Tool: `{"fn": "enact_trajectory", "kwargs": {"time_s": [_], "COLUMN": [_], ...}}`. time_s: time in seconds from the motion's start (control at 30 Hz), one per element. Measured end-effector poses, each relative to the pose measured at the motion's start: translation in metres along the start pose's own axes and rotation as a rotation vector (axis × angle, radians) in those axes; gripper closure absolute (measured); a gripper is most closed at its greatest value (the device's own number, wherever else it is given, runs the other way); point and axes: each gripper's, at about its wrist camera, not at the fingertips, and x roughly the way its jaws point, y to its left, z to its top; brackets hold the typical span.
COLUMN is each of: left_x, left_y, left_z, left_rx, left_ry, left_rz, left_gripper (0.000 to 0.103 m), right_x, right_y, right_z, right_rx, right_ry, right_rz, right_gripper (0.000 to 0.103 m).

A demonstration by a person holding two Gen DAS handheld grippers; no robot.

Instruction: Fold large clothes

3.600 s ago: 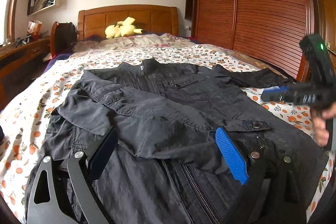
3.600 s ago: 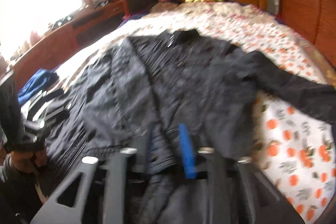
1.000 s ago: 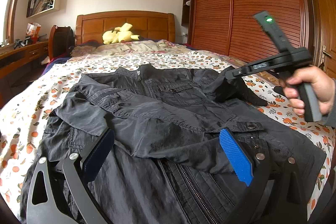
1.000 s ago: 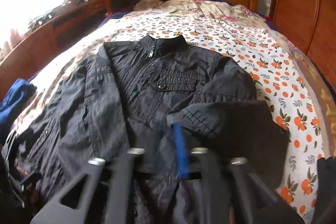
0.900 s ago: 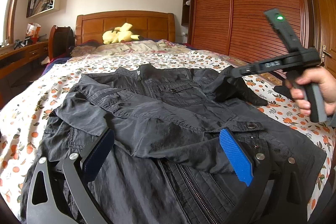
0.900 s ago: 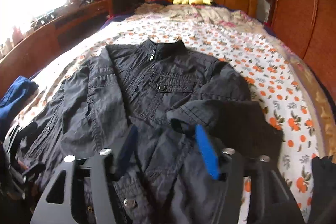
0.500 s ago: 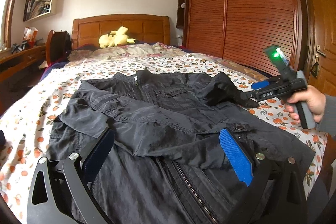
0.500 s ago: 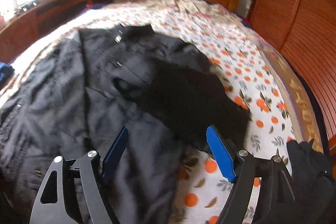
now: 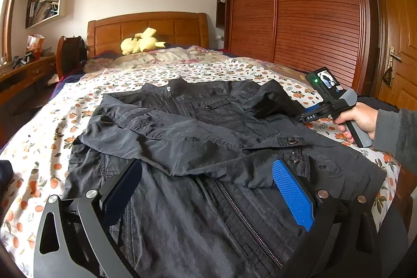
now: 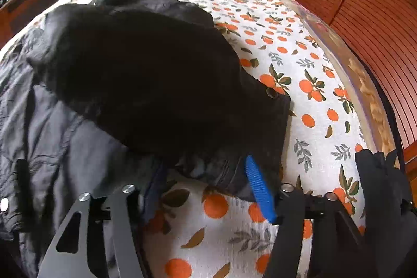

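Black and creased, a large jacket point(image 9: 198, 147) lies front-up across a bed point(image 9: 39, 160) covered in an orange-fruit print sheet, collar toward the far headboard point(image 9: 147, 28) and hem at the near edge. On the far left, wall shelves point(image 9: 47, 4) hang above a wooden desk point(image 9: 18, 74), with a dark chair point(image 9: 71, 55) beside the bed's far corner. One sleeve point(image 9: 169, 145) is folded across the jacket's chest, its snap cuff ending near the zipper. The left gripper point(image 9: 208, 189) hovers over the near hem, its jaws spread wide, the dark pad on the left and the blue pad on the right, with nothing between them. A yellow plush toy point(image 9: 142, 41) rests against the headboard on a rumpled quilt. On the right, the jacket's other sleeve point(image 10: 161, 85) is bunched up in a dark mound over the shoulder, its cuff hanging toward the sheet. The right gripper point(image 10: 206, 189), held low at the bed's right side by the person's hand point(image 9: 357, 119), meets that cuff: its blue finger point(image 10: 260, 192) presses against the fabric's edge, while the other finger is largely hidden by cloth, so whether the jaws have clamped the sleeve cannot be told. Slatted wooden wardrobe doors point(image 9: 312, 12) line the far right wall.
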Motion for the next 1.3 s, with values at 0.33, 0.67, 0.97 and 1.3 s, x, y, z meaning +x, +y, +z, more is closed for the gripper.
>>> {"fn": "enact_trajectory", "kwargs": {"time_s": [0.33, 0.67, 0.97, 1.3], "left_x": [-0.014, -0.028, -0.048, -0.061], "left_y": [0.007, 0.013, 0.033, 0.043], "left_z": [0.001, 0.002, -0.001, -0.002], "left_rx": [-0.012, -0.02, -0.054, -0.064], "left_ry": [-0.019, -0.039, -0.059, -0.071], "left_rz": [0.021, 0.028, 0.06, 0.085], "left_gripper": [0.002, 0.002, 0.002, 0.002], "right_x": [-0.038, -0.146, -0.196, -0.174], "right_y": [-0.01, 0.015, 0.125, 0.177], "right_z": [0.027, 0.08, 0.089, 0.046], "right_rx": [0.054, 0.07, -0.097, -0.197], "right_ry": [-0.127, -0.429, -0.531, -0.416], "right_rz": [-0.11, -0.071, 0.135, 0.242], "right_gripper": [0.095, 0.095, 0.095, 0.095]}}
